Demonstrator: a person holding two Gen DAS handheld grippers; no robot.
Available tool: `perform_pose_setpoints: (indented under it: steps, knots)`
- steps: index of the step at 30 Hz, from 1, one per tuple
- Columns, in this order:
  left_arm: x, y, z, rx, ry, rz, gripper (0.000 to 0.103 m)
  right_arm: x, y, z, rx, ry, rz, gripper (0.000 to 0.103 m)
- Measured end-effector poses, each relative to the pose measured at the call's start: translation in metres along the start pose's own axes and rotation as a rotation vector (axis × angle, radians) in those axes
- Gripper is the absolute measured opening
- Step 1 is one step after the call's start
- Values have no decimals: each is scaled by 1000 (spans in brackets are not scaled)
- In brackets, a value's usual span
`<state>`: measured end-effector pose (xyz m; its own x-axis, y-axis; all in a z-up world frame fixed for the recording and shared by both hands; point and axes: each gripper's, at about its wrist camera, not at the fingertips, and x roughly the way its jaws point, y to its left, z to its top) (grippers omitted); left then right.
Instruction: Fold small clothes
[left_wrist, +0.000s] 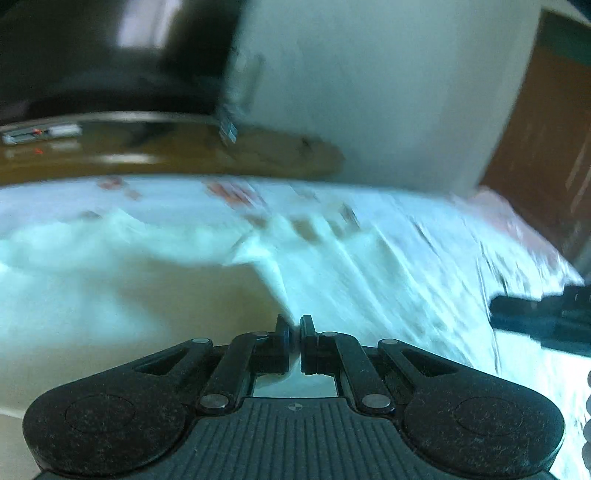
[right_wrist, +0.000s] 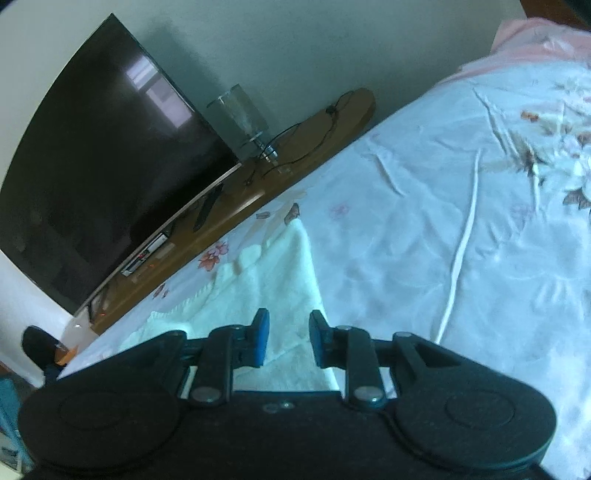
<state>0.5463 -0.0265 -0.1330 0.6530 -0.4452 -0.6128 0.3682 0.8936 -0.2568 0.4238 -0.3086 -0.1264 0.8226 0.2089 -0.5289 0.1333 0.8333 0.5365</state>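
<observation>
Now a small white knitted garment (right_wrist: 266, 280) lies on the floral bedsheet (right_wrist: 406, 229).
Left gripper (left_wrist: 295, 332) has its fingers pressed nearly together, pinching a fold of pale cloth (left_wrist: 291, 295), though blur hides which piece. Right gripper (right_wrist: 286, 338) hovers over the garment's near end, fingers spread. Beyond the bed, a dark television (right_wrist: 103, 147) and glass lamp (right_wrist: 240, 110) stand on a wooden shelf (right_wrist: 325, 125).

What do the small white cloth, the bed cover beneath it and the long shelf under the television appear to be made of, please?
The small white cloth looks like soft terry or fleece: nubby pile and a scalloped edge. The bed cover appears to be thin, smooth woven fabric, probably cotton, with sharp creases and a printed flower pattern. The shelf looks like varnished wood or wood veneer: brown with a slight sheen; which one is unclear.
</observation>
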Motion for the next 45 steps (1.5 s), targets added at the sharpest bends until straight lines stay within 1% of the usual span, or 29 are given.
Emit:
perform_pose_setpoints:
  steps: [1,2,3,4,5,7,8,10,11,13,14,15,16,17,18,20,21,22,23,25,29,31,34,37,40,41,42,45]
  knots:
    - [7,-8,-2,19,25,-3,5,1,-2,0,0,9,5,28]
    - [8,-15,-4,44,20,-7,17,2,-2,0,-4,17,9,30]
    - [5,-20,-6,62,9,-19,32,4,-1,0,-9,30,16,34]
    - [0,-22,-6,61,3,-35,34,5,1,1,-15,40,22,38]
    - [-9,-22,-6,59,-7,-40,34,7,4,0,-23,44,30,38]
    - [-37,-15,-8,57,-63,-18,34,12,11,0,-39,53,65,38]
    - [-53,-8,-10,56,-77,6,34,16,16,0,-43,65,82,38]
    - [-88,14,-20,62,-112,108,34,30,28,-4,-61,109,109,38]
    - [-106,28,-27,57,-129,172,34,39,33,-6,-68,136,124,38]
    - [-133,60,-40,26,-131,276,34,57,43,-14,-82,186,123,38]
    - [-143,77,-47,-4,-126,317,34,65,46,-18,-86,206,120,38]
    - [-148,91,-51,-33,-108,335,34,74,49,-21,-87,228,104,38]
    - [-153,103,-54,-58,-92,352,34,82,50,-25,-90,246,73,34]
    - [-154,112,-56,-66,-85,372,34,87,52,-27,-90,253,52,33]
    - [-157,118,-58,-71,-84,392,34,88,54,-28,-86,237,62,33]
    - [-156,128,-62,-99,-78,377,34,89,59,-29,-86,216,72,23]
    - [-153,131,-63,-100,-62,379,34,91,63,-30,-96,211,70,11]
    - [-149,132,-62,-91,-57,384,34,92,65,-29,-107,205,62,6]
    - [-146,132,-62,-80,-48,386,34,93,68,-28,-120,199,52,6]
    - [-137,135,-65,-77,-17,400,34,87,71,-22,-141,157,41,5]
    - [-129,132,-63,-87,-29,401,34,64,62,1,-157,42,15,5]
    - [-126,131,-61,-73,-28,390,34,55,50,10,-153,5,-23,5]
    - [-121,126,-55,-17,-33,379,34,59,34,15,-142,52,-38,5]
    - [-113,128,-52,0,-12,381,34,59,30,12,-146,46,-40,5]
    - [-115,132,-50,-18,-21,373,34,58,24,13,-125,27,-50,5]
    - [-115,133,-50,-23,-28,374,27,57,23,13,-125,26,-58,5]
    - [-115,134,-49,-24,-29,370,25,58,20,12,-124,35,-56,5]
    - [-112,140,-48,-57,-27,347,25,59,16,8,-134,78,-50,5]
